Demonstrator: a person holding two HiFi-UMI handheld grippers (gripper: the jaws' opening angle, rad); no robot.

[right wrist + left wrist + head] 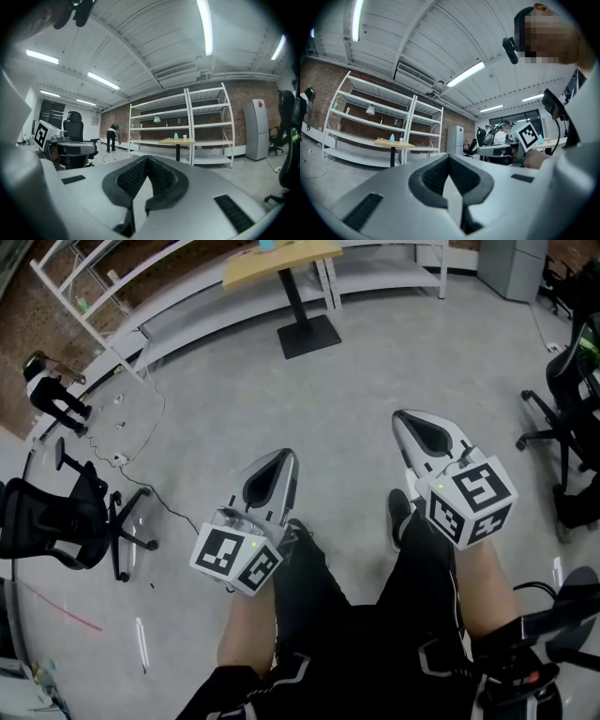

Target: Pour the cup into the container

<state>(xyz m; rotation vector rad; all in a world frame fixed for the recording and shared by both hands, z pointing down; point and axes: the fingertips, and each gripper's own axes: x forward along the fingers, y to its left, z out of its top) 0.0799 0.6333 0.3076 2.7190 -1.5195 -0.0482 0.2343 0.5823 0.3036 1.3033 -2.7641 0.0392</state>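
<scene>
A small white cup (pixel 184 137) and a teal container (pixel 176 136) stand on a wooden table (pixel 178 140) far across the room. The left gripper view shows the same cup (pixel 401 139), teal container (pixel 392 138) and table (pixel 393 144). From the head view the table (pixel 281 263) is at the top edge. My left gripper (pixel 272 474) and right gripper (pixel 427 432) hang in front of the person's legs, far from the table. Both are shut with nothing between the jaws, as the left gripper (pixel 450 158) and right gripper (pixel 147 160) show in their own views.
White shelving (pixel 103 287) lines the brick wall behind the table. A black office chair (pixel 56 521) stands at left, and more chairs (pixel 562 427) at right. Cables (pixel 141 442) lie on the concrete floor. A person (pixel 111 137) bends by the far shelves. A grey cabinet (pixel 257 129) is at right.
</scene>
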